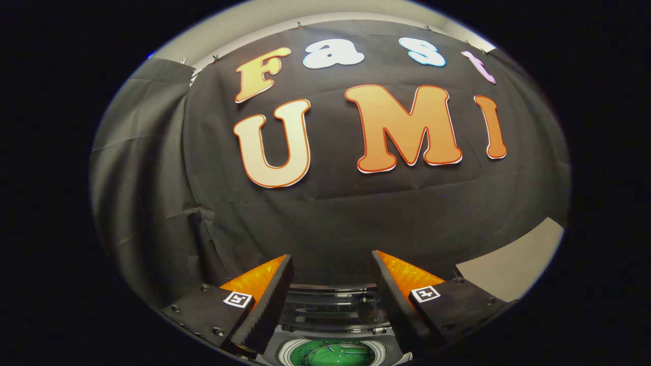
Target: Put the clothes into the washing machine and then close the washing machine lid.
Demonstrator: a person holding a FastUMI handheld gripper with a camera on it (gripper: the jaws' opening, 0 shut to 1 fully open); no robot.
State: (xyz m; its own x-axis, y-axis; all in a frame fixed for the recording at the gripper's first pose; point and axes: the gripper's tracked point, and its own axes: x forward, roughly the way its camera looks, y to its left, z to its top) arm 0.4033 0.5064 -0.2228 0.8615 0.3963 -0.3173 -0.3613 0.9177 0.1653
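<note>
gripper (333, 264): fingers spread, holding nothing.
washing machine (330, 325): below the fingers, lid open.
clothes (333, 354): green, in the drum; likely soft, light.

The gripper (333, 269) has its fingers spread with nothing between them; below, the washing machine (333, 325) drum mouth lies uncovered; the cloth wall (330, 218) blocks ahead.

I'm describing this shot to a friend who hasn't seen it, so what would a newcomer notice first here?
First, the black cloth booth wall, hanging wrinkled beyond the fingers. Next, the gripper itself: its two fingers stand apart with nothing between them, each carrying a small square black-and-white marker tag. Down between the fingers sits the washing machine, its round drum opening showing something green inside and a clear lid raised behind it.
</note>
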